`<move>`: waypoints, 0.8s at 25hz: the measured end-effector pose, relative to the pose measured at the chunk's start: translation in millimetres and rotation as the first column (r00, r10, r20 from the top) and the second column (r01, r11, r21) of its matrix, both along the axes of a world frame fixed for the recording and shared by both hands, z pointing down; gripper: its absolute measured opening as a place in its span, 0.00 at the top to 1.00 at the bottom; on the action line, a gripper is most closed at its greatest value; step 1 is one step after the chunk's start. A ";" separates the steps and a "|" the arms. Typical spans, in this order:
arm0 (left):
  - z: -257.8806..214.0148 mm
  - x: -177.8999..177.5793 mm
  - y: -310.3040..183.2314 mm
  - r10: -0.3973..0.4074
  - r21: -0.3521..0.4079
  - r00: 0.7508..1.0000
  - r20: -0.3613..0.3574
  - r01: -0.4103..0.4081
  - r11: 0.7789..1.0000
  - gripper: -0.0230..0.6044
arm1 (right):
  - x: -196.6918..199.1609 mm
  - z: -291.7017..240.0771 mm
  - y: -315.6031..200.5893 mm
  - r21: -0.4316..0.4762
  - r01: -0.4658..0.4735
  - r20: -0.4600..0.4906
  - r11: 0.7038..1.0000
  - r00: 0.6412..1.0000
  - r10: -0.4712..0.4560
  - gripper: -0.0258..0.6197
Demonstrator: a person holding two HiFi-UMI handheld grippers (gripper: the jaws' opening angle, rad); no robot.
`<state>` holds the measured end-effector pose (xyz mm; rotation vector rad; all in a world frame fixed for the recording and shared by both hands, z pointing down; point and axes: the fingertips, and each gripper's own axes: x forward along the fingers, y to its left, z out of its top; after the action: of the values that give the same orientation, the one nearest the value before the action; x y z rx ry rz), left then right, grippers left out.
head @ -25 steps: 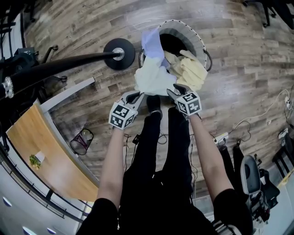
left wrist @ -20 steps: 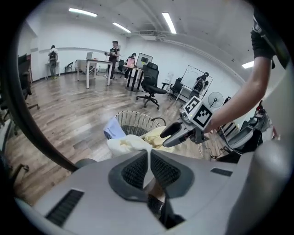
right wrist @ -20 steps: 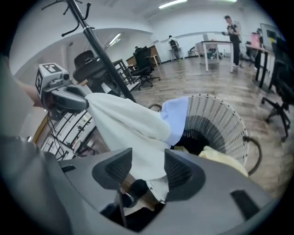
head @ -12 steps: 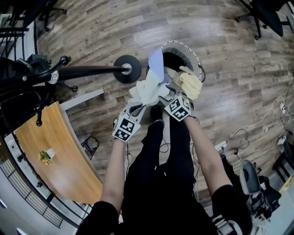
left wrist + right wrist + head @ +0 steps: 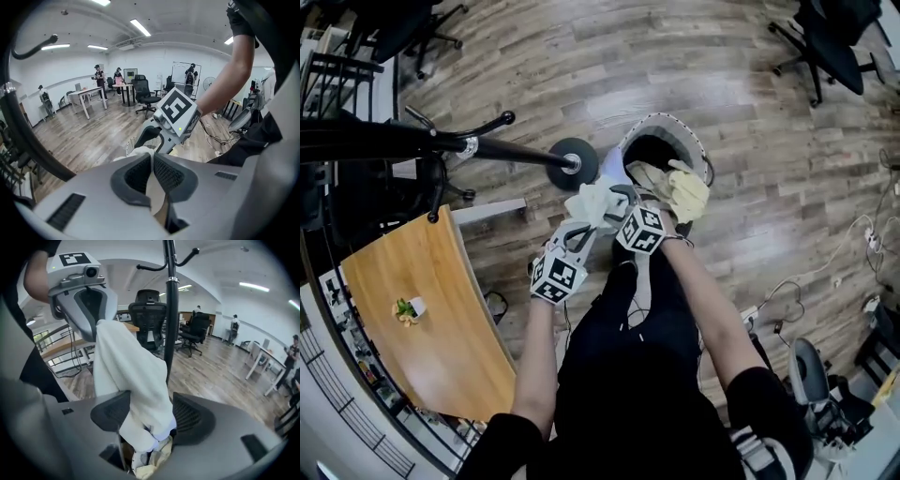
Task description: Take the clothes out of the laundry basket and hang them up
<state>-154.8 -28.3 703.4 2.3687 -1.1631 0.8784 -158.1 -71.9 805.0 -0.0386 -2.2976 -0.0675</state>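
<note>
Both forearms reach forward over the laundry basket (image 5: 675,122), grippers tilted down. The left gripper (image 5: 152,158) pinches the white garment (image 5: 126,366), which hangs loose between the right gripper's (image 5: 149,414) jaws (wide apart, just been opening).

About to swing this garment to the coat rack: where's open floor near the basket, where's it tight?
Bare floor lies beyond the laundry basket and coat rack base, up to the office chair. Right of the basket is open until the cables. Crowded: between basket, rack base and wooden desk.

cloth garment (image 5: 595,202), glossy wood floor (image 5: 581,56)
</note>
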 end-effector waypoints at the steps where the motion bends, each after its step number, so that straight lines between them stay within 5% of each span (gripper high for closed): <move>1: -7.4 -3.3 3.2 0.002 0.008 1.000 0.010 -0.002 1.000 0.90 | -4.5 -8.0 6.9 0.003 0.034 0.004 0.999 0.999 -0.034 0.51; 7: -45.4 -17.1 16.5 -0.012 0.054 1.000 0.016 0.011 0.999 0.90 | -31.2 -48.3 33.5 0.040 0.137 0.042 0.990 0.989 -0.139 0.63; 10: -59.8 -24.1 25.1 -0.051 0.079 0.999 0.008 0.050 0.996 0.90 | -36.1 -63.9 43.4 0.057 0.126 0.050 0.990 0.990 -0.129 0.92; 16: -94.6 -49.6 33.8 -0.150 0.114 0.989 0.015 0.147 0.983 0.90 | -32.5 -111.5 21.3 -0.027 -0.068 0.098 0.997 0.993 0.070 0.93; 20: -108.7 -51.9 40.5 -0.209 0.139 0.977 0.034 0.203 0.969 0.90 | -25.3 -148.7 13.0 0.017 -0.037 0.122 0.999 0.992 0.034 0.93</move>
<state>-206.7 12.2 594.7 2.2869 -1.5011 0.8138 -183.3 -58.9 656.3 0.0169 -2.4186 -0.0753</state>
